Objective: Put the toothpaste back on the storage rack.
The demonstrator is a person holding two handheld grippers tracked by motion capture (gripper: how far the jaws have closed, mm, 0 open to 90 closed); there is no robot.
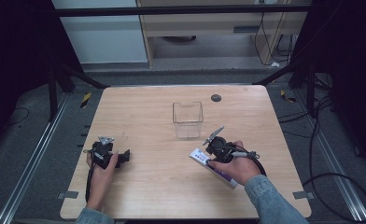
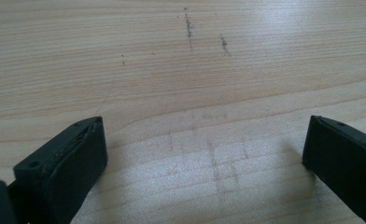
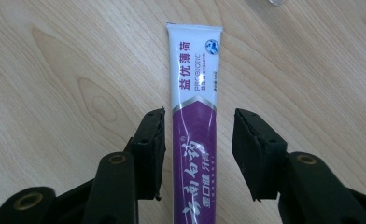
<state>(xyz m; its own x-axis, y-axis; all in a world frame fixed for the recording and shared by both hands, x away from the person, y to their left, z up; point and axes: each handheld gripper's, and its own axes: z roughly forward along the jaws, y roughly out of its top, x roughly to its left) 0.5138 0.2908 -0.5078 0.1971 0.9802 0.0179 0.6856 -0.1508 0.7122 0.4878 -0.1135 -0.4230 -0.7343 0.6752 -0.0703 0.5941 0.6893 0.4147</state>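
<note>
The toothpaste tube point(image 3: 194, 121) lies flat on the bench point(image 1: 139, 186) between the right gripper point(image 3: 198, 140) jaws, which are not yet pinching it, so lifting is left, and the left gripper point(image 2: 204, 154) rests wide open.

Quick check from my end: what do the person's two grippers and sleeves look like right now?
Both the left gripper and right gripper are black, with blocky matte jaws and round bolt holes. Each carries a grey three-cornered plate and trails a black cable. The person wears blue denim sleeves.
</note>
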